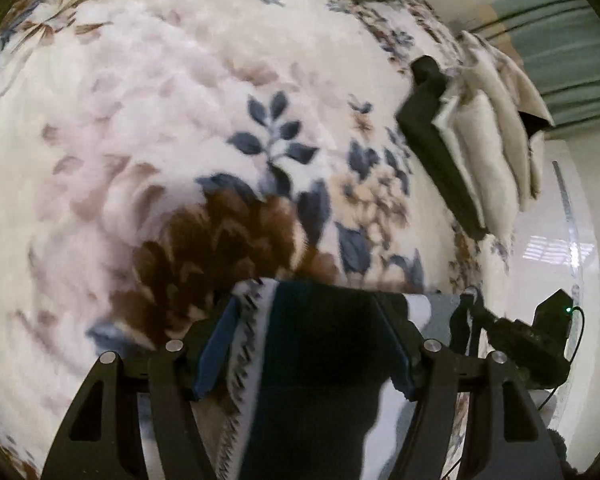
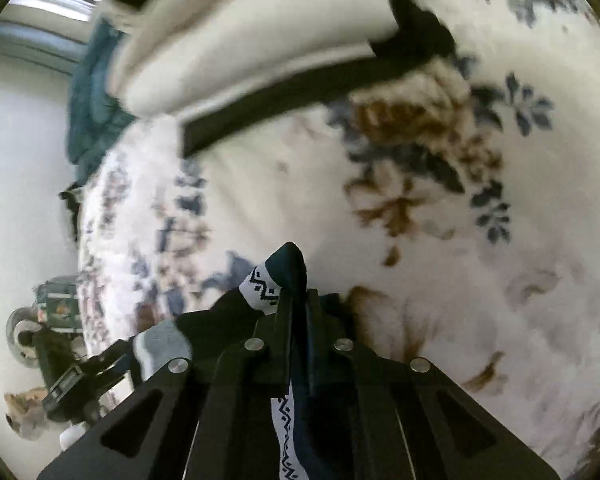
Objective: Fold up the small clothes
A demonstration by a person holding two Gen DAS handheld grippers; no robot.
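Observation:
A dark navy garment with a white zigzag-patterned band [image 1: 320, 360] hangs across my left gripper [image 1: 304, 352]; its fingers stand wide apart with the cloth draped between and over them. My right gripper [image 2: 298, 312] is shut on the same garment [image 2: 284, 276], whose navy tip and patterned band stick up past the fingertips. A grey part of the cloth [image 2: 164, 344] trails to the left. My right gripper also shows in the left wrist view [image 1: 472, 300], holding the cloth's right end. Both grippers are above a floral fleece blanket [image 1: 180, 120].
A stack of folded cream clothes with a black piece [image 1: 488, 136] lies on the blanket at the right; it shows at the top of the right wrist view [image 2: 260, 40]. A teal blanket [image 2: 92, 100] lies beyond. The bed edge and white floor [image 1: 556, 248] are to the right.

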